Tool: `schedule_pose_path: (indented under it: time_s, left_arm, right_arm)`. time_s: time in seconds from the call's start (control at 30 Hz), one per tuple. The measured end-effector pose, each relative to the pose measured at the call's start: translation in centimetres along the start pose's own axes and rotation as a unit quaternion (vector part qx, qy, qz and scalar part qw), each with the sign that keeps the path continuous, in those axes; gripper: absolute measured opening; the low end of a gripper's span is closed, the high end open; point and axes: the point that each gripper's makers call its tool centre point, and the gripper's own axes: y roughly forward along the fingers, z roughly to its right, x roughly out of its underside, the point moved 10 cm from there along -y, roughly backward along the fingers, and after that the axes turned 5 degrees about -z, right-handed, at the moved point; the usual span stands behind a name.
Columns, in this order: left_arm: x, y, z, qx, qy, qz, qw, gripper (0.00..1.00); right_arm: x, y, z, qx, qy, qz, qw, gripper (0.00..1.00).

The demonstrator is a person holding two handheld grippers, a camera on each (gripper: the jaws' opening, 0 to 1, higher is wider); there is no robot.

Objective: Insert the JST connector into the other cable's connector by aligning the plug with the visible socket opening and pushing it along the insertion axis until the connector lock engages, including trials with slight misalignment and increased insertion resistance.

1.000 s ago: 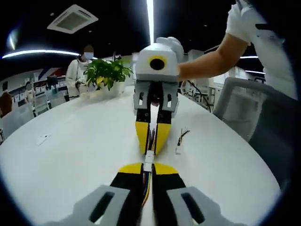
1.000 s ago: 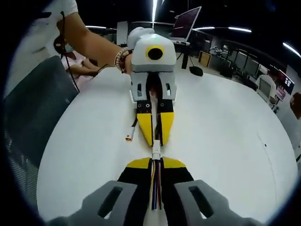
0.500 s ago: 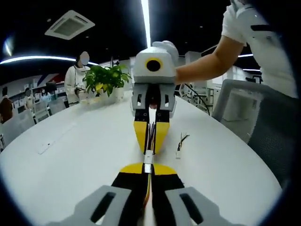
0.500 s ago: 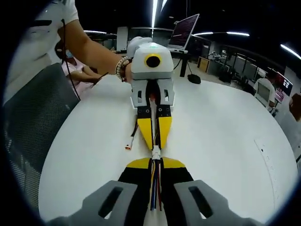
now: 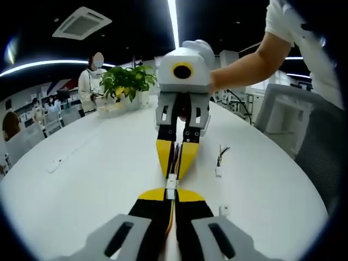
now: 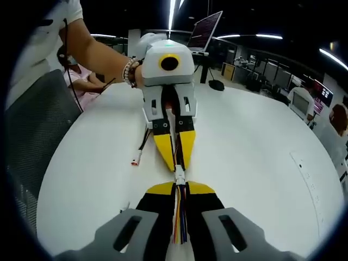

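My left gripper (image 5: pixel 171 197) and right gripper (image 6: pixel 180 190) each have jaws clenched on a cable, white connectors (image 5: pixel 172 182) meeting tip-to-tip over open tabletop (image 5: pixel 98 174); spare cable (image 5: pixel 219 163) lies nearby.

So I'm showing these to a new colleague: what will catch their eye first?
The two grippers meeting nose to nose over the white table: the left gripper and right gripper, yellow-tipped jaws shut on wire bundles, joined by a small white connector. Then the spare cable lying beside them.

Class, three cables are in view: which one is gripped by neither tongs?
The spare cable lying loose on the table; the other two are clamped in the tongs, meeting at their connectors.
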Motion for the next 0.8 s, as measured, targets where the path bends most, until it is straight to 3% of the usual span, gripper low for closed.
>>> schedule_pose_path:
  time_s: [0.23, 0.57, 0.7, 0.8]
  left_arm:
    - [0.3, 0.1, -0.2, -0.005, -0.026, -0.005, 0.9996, 0.00]
    - [0.4, 0.4, -0.4, -0.013, -0.029, -0.007, 0.9995, 0.00]
    - [0.2, 0.2, -0.6, -0.021, -0.062, 0.002, 0.9978, 0.10]
    - [0.0, 0.0, -0.6, -0.024, -0.068, 0.009, 0.9974, 0.11]
  right_arm:
    - [0.2, 0.3, 0.3, 0.009, 0.005, -0.002, 0.9999, 0.05]
    - [0.3, 0.1, 0.2, 0.015, 0.015, -0.009, 0.9997, 0.05]
    - [0.3, -0.4, 0.2, 0.027, 0.026, -0.011, 0.9992, 0.11]
    - [0.3, -0.8, 0.1, 0.038, 0.032, -0.011, 0.9987, 0.12]
